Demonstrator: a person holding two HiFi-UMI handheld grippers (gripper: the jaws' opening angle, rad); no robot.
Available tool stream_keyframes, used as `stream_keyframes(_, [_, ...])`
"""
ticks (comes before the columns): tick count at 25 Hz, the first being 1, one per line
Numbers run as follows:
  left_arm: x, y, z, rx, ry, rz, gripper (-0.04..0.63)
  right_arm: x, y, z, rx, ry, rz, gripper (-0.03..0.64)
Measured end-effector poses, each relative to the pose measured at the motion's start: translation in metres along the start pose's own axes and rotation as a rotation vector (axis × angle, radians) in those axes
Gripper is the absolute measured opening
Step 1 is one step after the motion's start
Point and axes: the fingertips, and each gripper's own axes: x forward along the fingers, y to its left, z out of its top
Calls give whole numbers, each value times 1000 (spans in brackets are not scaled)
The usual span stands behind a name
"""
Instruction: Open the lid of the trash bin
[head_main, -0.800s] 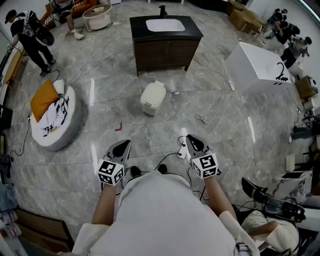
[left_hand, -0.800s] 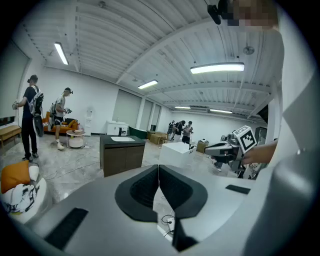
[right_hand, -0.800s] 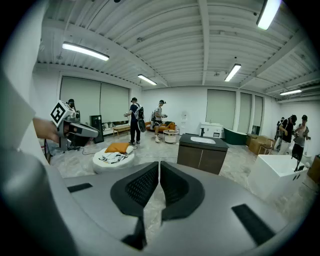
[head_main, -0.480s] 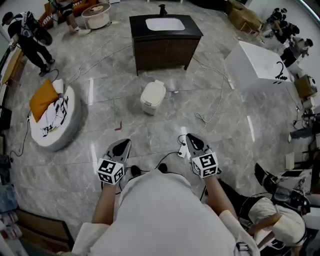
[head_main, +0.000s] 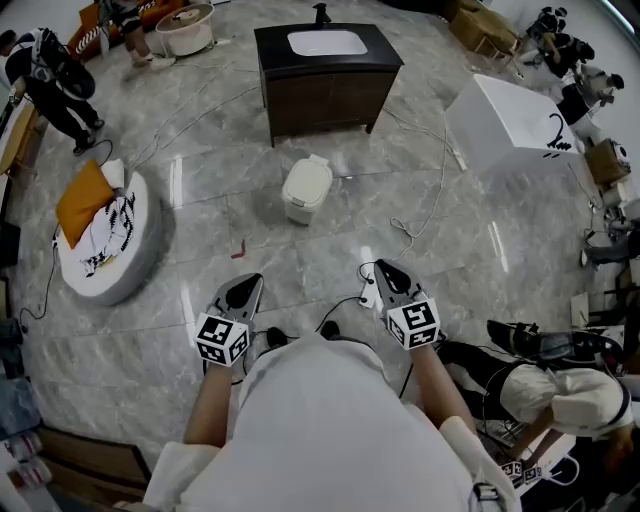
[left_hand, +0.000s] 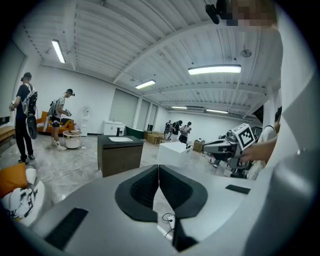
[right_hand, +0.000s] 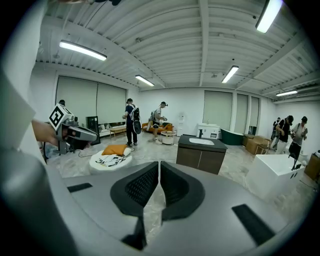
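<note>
A small cream trash bin (head_main: 306, 189) with its lid down stands on the marble floor ahead of me, in front of a dark vanity cabinet (head_main: 328, 78). My left gripper (head_main: 243, 291) and right gripper (head_main: 385, 272) are held at waist height, well short of the bin, both pointing forward. Each one's jaws are pressed together with nothing between them. In the left gripper view the left gripper (left_hand: 159, 175) faces the cabinet (left_hand: 119, 155); the bin is hidden there. The right gripper (right_hand: 159, 172) also looks toward the cabinet (right_hand: 201, 153), with the bin out of sight.
A round white bed with an orange cushion (head_main: 100, 226) lies to the left. A white bathtub block (head_main: 510, 120) sits far right. Cables (head_main: 420, 215) trail across the floor. People stand at the far left (head_main: 55, 80) and far right; another crouches near my right side (head_main: 560, 390).
The view has shifted slightly forward toward the bin. The person crouching at the lower right has moved closer in. Both grippers keep their pose.
</note>
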Motion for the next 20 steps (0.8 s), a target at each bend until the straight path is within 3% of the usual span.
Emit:
stream_keyframes(13, [-29,26,-11,50,30,-77,18,7,47,-1,34,6,-70,37])
stream_keyframes(20, [-30,35,-15,28,42,-81,18,8,56,-8,43,35,-69,37])
